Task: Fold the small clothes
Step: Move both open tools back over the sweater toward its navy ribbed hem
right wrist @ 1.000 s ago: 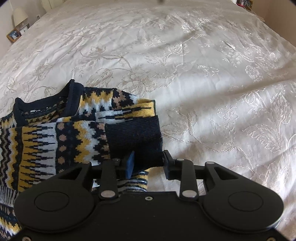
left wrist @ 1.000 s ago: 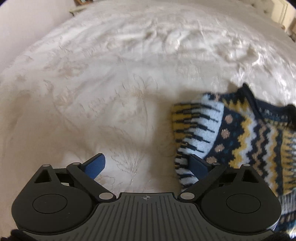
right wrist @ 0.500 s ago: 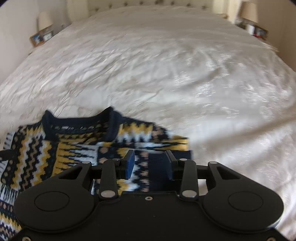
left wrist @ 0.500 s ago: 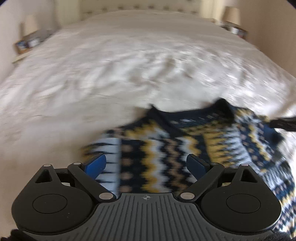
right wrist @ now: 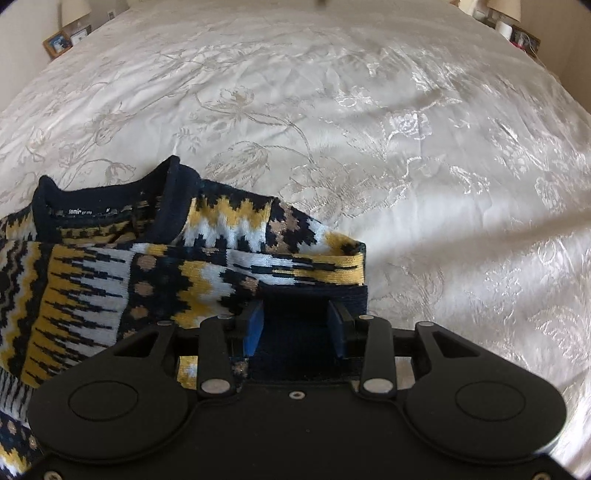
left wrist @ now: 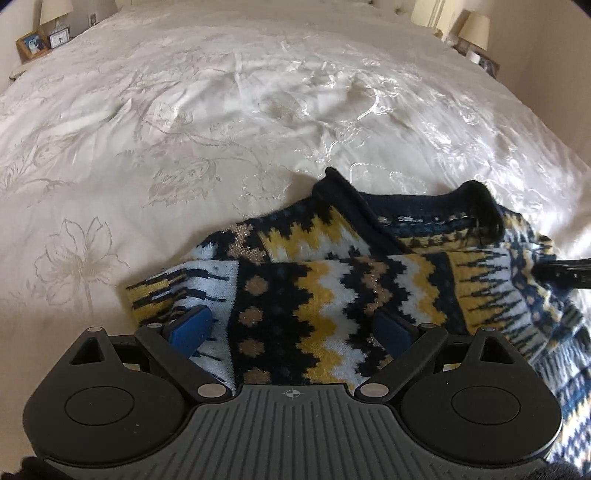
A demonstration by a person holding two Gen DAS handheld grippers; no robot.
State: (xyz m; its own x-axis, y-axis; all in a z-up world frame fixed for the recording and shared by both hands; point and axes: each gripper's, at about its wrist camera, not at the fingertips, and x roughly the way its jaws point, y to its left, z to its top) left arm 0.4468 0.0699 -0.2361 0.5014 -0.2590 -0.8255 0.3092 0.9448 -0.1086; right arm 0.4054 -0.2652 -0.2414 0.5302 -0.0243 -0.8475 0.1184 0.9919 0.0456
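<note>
A navy, yellow and white patterned knit sweater (left wrist: 332,280) lies on the white bed, its sleeves folded across the chest and its navy collar (left wrist: 406,206) toward the headboard. My left gripper (left wrist: 291,328) is open wide, its blue pads (left wrist: 190,326) over the folded left sleeve, gripping nothing. In the right wrist view the sweater (right wrist: 147,266) fills the lower left. My right gripper (right wrist: 295,325) is open, its jaws on either side of the navy sleeve cuff (right wrist: 310,299) without pinching it. The right gripper's tip shows in the left wrist view (left wrist: 565,273).
The white embroidered bedspread (left wrist: 221,110) stretches ahead and to both sides. Bedside tables with lamps (left wrist: 476,29) and a picture frame (left wrist: 31,42) stand at the far corners by the headboard.
The left gripper swung from the sweater's left edge to face it squarely. The right gripper's jaws opened, letting go of the navy cuff, and it drew back a little.
</note>
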